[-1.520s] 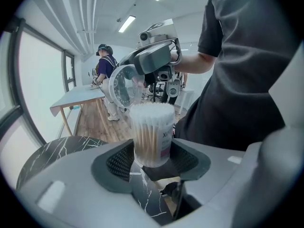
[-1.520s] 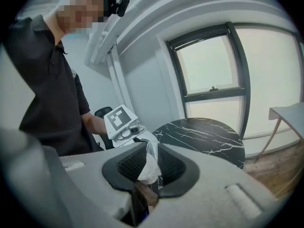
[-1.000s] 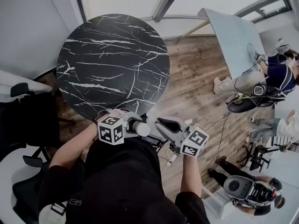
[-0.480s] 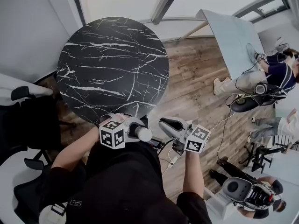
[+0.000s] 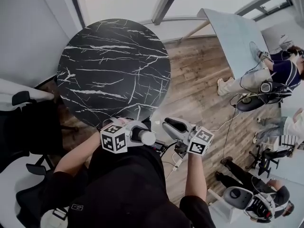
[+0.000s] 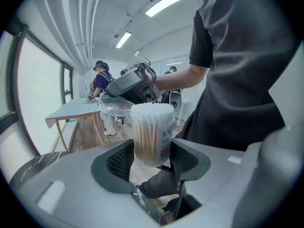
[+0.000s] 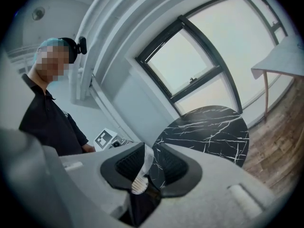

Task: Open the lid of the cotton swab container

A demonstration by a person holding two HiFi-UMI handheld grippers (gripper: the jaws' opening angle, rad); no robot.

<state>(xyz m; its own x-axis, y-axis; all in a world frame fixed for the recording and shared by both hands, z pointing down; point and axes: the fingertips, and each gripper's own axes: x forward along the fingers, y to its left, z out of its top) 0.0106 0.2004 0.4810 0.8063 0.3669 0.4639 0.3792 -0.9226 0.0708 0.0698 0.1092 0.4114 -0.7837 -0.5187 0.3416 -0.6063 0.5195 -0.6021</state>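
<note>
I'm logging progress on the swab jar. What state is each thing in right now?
cotton swab container: open, lid off, clamped between the left jaws.
lid: off the container, between the right jaws.
left gripper: shut on the cotton swab container.
right gripper: jaws opening, lid leaning on one pad.

- Your surface (image 5: 114, 65), at eleven o'clock, is black marble with white veins.
- The cotton swab container (image 6: 152, 132) is clear, showing white tips, tan sticks and a pink label.
- The lid (image 6: 114, 109) is clear.
- The floor (image 5: 199, 80), at two o'clock, is brown wood planks.
</note>
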